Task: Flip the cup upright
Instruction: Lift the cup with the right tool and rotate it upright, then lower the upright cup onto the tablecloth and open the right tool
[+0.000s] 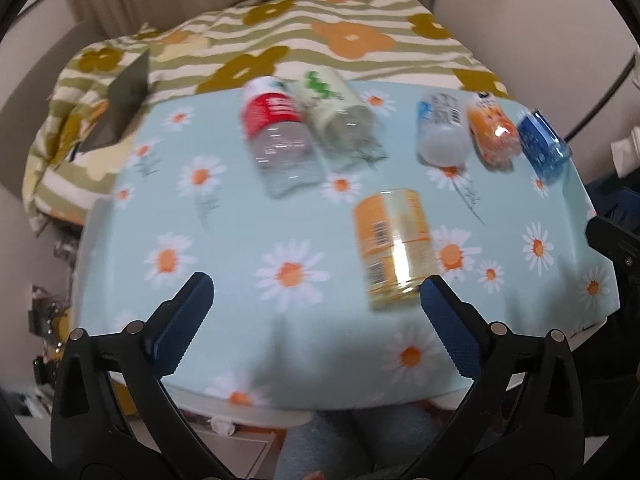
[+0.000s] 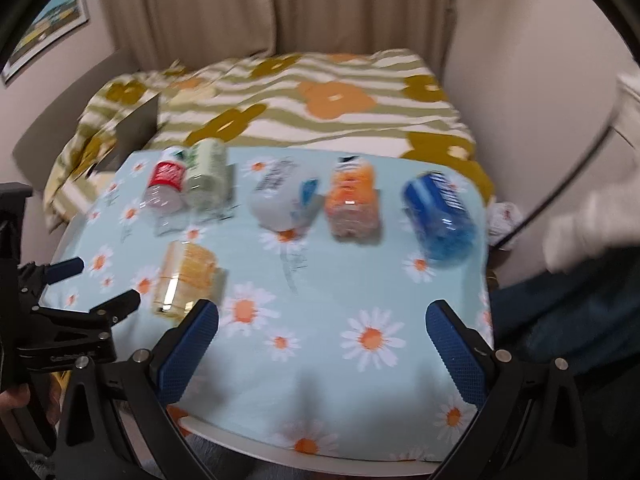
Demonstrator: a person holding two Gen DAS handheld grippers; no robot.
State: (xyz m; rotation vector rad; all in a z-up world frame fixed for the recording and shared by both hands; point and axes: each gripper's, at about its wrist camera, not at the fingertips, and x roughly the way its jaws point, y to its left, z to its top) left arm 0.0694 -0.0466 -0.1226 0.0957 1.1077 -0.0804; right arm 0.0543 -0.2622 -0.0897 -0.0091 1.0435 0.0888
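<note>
Left wrist view: yellow cup [image 1: 394,248] lies on its side near the table's [image 1: 240,340] near edge, just ahead of the wide-open, empty left claw [image 1: 316,296]; right claw [image 2: 322,322], equally open and empty, sits farther off.

Counter [image 1: 224,240], daisy-print cloth cover. Yellow cup [image 1: 394,248] on side, just ahead of left claw [image 1: 316,290]. Five more cups on sides in row beyond: red-label [image 1: 276,136], green-print [image 1: 340,116], white-blue [image 1: 442,128], orange [image 1: 494,132], blue [image 1: 542,144].
</note>
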